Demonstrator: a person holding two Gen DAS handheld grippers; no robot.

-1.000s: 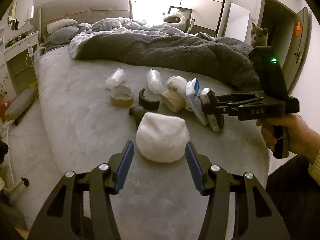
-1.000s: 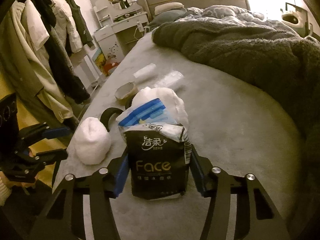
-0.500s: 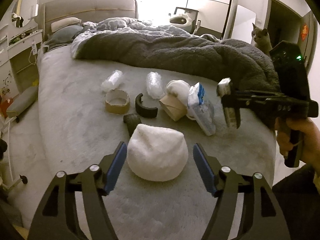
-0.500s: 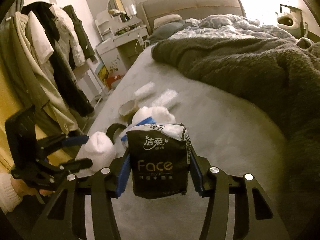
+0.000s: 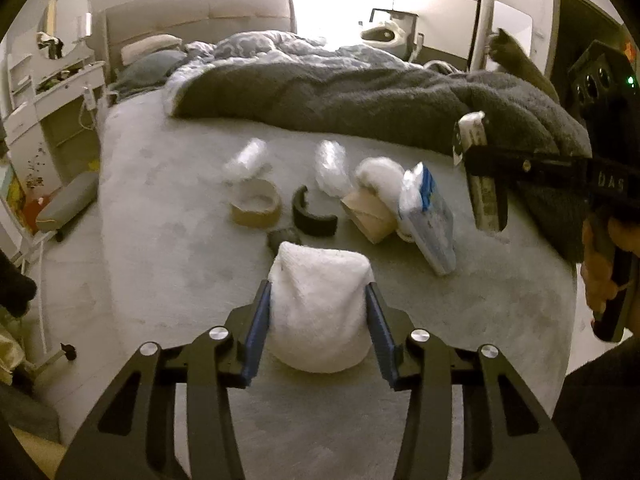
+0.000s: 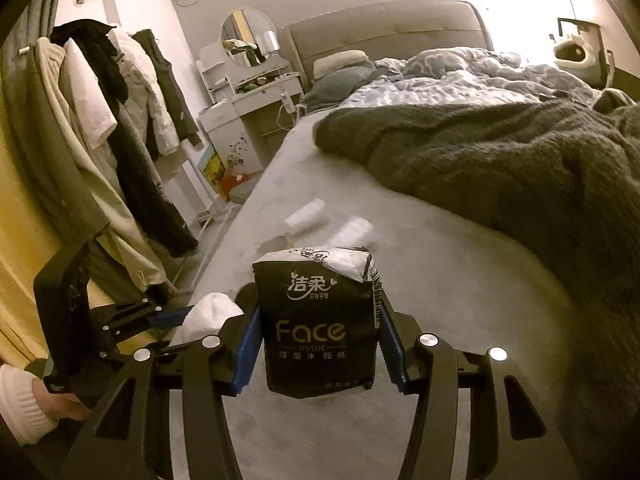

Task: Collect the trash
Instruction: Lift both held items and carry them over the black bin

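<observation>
The left gripper (image 5: 318,312), its jaws just closing, clenched the white wad (image 5: 318,300) at six o'clock on the bed (image 5: 160,240); the right gripper (image 6: 316,332) gripped the tissue pack (image 6: 316,320). Lifting straight up seemed wisest.

Left gripper (image 5: 318,312) just closed, right gripper (image 6: 320,344) seemingly clamped.

white bundle (image 5: 320,304): soft, nubbly cloth
tissue pack (image 6: 320,320): glossy black plastic film
bed (image 5: 180,248): matt, short-napped grey cover
blanket (image 5: 360,108): thick dark fleece
tape roll (image 5: 256,204): brown cardboard
</observation>
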